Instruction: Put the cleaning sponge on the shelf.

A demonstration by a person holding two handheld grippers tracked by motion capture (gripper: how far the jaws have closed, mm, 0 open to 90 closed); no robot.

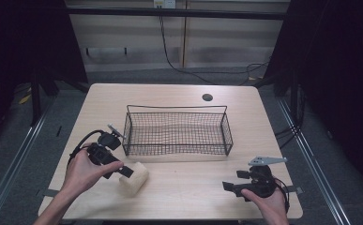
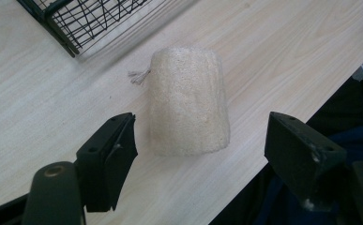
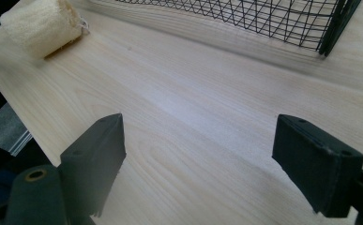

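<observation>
A pale, cylinder-shaped loofah sponge [image 1: 133, 179] lies on its side on the wooden table [image 1: 193, 197], just in front of the left corner of a black wire basket [image 1: 177, 107]. My left gripper [image 1: 123, 169] hovers at the sponge's left end. In the left gripper view the loofah [image 2: 188, 101] lies ahead of my left gripper [image 2: 202, 124], whose jaws stand apart on either side without touching it. My right gripper [image 1: 227, 186] rests near the front right of the table, pointing left. Its jaws are wide apart over bare wood [image 3: 201, 125], and the loofah [image 3: 41, 26] lies far off.
The wire basket [image 2: 90, 21] [image 3: 263, 18] stands in the middle of the table and looks to hold nothing. A round cable hole [image 1: 207, 97] sits in the tabletop behind it. The table's front edge runs close under both hands.
</observation>
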